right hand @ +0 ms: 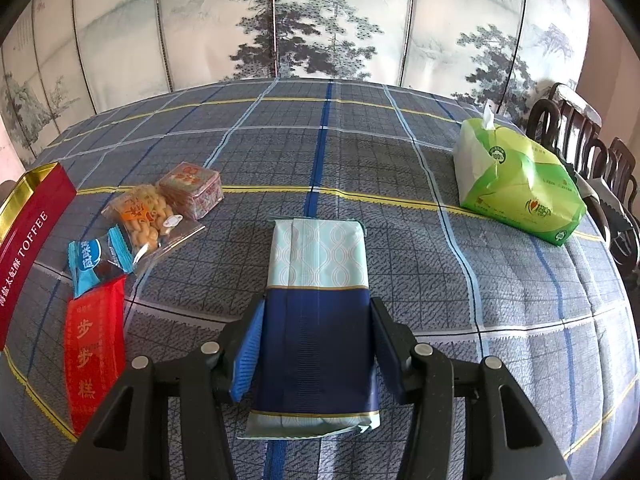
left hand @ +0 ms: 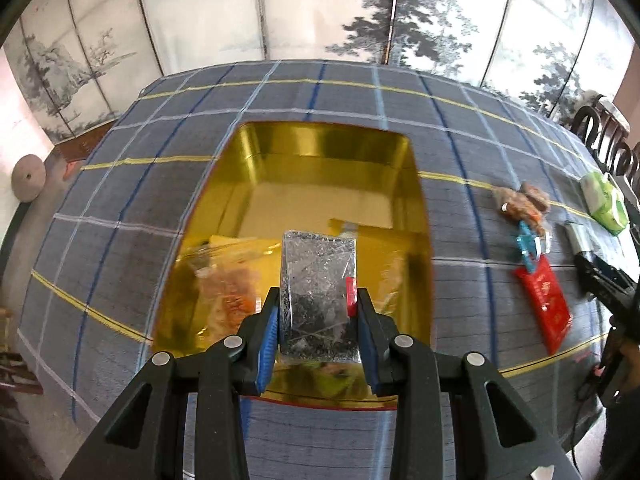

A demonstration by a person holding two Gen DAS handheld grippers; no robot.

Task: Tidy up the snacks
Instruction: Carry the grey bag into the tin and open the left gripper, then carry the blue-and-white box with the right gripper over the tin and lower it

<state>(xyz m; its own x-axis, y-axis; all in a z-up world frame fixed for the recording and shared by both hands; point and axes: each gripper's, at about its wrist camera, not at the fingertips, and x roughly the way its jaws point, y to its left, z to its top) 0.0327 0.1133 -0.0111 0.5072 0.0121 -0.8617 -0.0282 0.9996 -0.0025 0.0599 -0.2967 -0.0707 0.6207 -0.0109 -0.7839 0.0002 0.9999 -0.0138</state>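
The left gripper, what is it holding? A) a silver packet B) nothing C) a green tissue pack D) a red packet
A: in the left wrist view the left gripper has its blue pads on both sides of a silver packet, over the gold tin.

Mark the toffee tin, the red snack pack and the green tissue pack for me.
toffee tin [right hand: 28, 236], right wrist view, on its red side wall by the lettering.
red snack pack [right hand: 94, 354], right wrist view, middle of the wrapper.
green tissue pack [right hand: 520, 184], right wrist view, centre of its top face.
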